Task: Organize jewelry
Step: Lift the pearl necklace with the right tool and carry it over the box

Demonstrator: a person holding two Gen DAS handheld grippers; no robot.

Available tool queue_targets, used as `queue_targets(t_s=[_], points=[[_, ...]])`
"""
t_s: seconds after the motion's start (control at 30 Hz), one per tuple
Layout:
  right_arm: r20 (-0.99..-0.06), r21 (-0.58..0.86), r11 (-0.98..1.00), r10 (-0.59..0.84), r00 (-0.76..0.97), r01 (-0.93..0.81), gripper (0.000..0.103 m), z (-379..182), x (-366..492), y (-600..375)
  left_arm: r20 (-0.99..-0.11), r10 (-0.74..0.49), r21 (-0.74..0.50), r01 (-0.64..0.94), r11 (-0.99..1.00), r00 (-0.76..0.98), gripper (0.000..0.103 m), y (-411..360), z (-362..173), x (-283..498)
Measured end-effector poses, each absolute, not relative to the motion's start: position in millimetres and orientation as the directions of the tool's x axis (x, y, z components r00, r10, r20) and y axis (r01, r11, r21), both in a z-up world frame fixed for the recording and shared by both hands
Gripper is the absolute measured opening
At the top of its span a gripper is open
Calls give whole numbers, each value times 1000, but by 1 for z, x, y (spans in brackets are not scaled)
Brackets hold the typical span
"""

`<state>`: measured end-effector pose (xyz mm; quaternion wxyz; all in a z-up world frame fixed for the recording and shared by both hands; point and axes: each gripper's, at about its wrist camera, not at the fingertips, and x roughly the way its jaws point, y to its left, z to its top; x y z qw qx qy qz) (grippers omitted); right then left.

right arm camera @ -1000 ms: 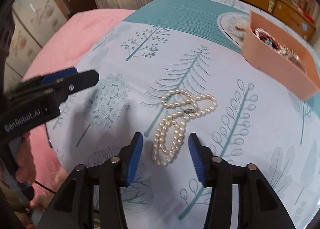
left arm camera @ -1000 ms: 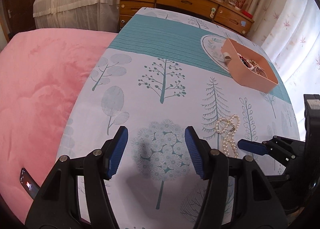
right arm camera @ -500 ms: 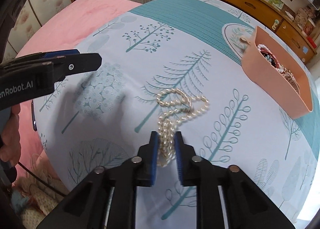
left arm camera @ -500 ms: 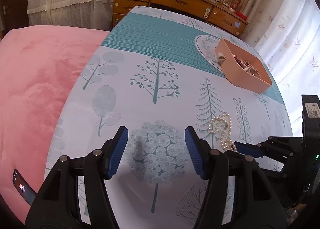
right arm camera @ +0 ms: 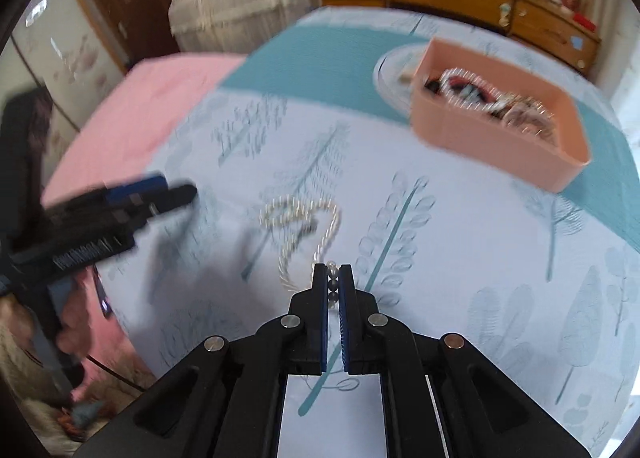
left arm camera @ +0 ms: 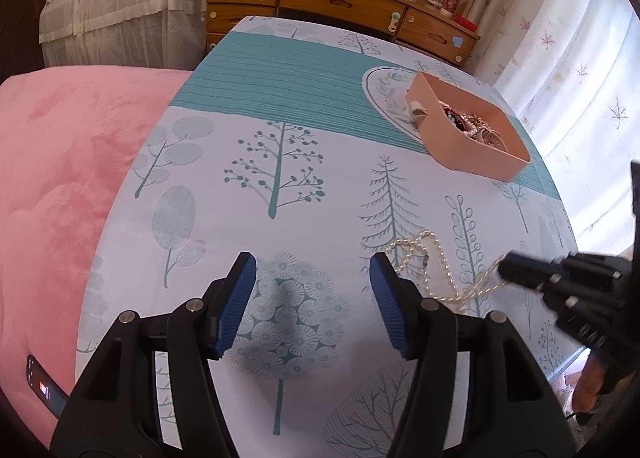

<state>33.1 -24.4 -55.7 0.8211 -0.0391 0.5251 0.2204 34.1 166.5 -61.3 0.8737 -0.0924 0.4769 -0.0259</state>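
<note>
Right gripper (right arm camera: 333, 278): fingers pinched on one end of the pearl necklace (right arm camera: 304, 226), a few beads showing between the pads. Rest of the strand trails ahead of the fingers, looped on the tree-print surface (right arm camera: 460, 250). Pink tray (right arm camera: 496, 142) with other jewelry sits well beyond, ahead and right. Left gripper (left arm camera: 312, 298): fingers spread wide, holding nothing, necklace just right of its right finger.
</note>
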Motion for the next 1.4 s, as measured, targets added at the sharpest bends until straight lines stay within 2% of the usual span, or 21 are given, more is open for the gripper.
queue_targets(t_s=[0.17,0.37,0.57,0.7,0.9,1.4], points=[[-806,199,912,361,469,-359,4,-8,42,-47,-816,-145,-175,1,985,560,56,154,-50,43],[-670,228,921,384,635,-316,4,73,62,-73,-789,-153,-154,49,987,595,56,136,-26,60],[-550,217,936,352,758,-277,4,144,91,-96,-758,-149,-130,76,989,635,56,120,1,82],[-510,198,950,310,802,-241,4,173,116,-108,-743,-137,-103,90,991,655,56,109,12,98],[-518,211,966,243,820,-152,4,177,157,-134,-719,-123,-66,109,992,684,56,93,27,132],[-568,199,975,198,799,-100,4,111,230,-156,-716,-144,-64,141,988,683,56,55,30,216]])
